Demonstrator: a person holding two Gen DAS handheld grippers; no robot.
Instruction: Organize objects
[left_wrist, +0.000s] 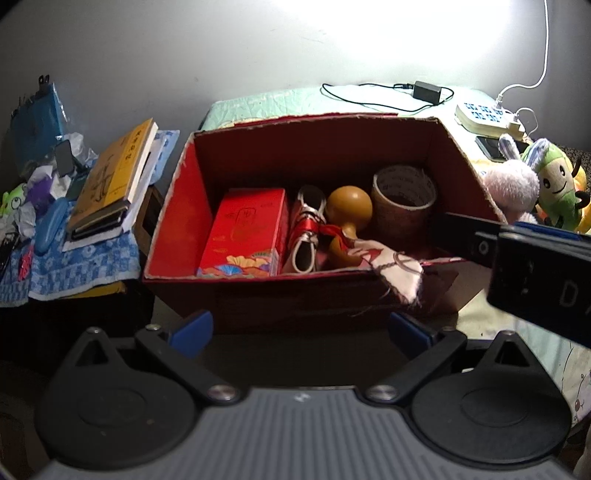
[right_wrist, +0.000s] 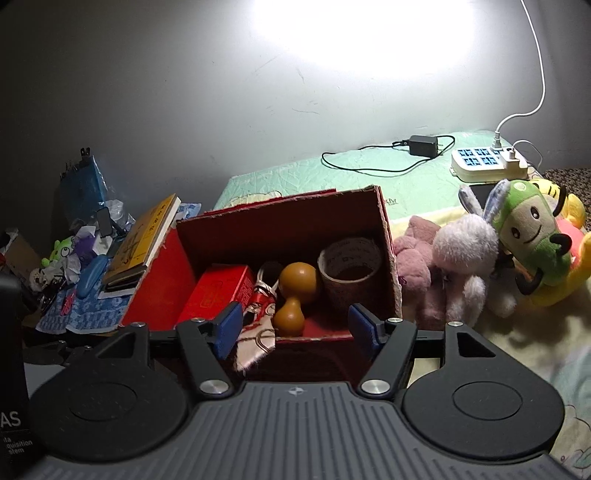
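One box (left_wrist: 184, 206): five items inside.

- A box (left_wrist: 177, 206) sits on a bed (right_wrist: 424, 192).
- In it, left to right: a carton (left_wrist: 243, 232), a small shoe (left_wrist: 306, 229), a gourd (left_wrist: 347, 221), a tape roll (left_wrist: 402, 203).
- A cloth (left_wrist: 391, 269) hangs over the box's near wall, before the gourd.
- Plush toys (right_wrist: 491, 251) lie right of the box.
- Behind them sits a power strip (right_wrist: 484, 164); left of it, an adapter (right_wrist: 423, 144).
- Books (left_wrist: 110, 184) are stacked left of the box.
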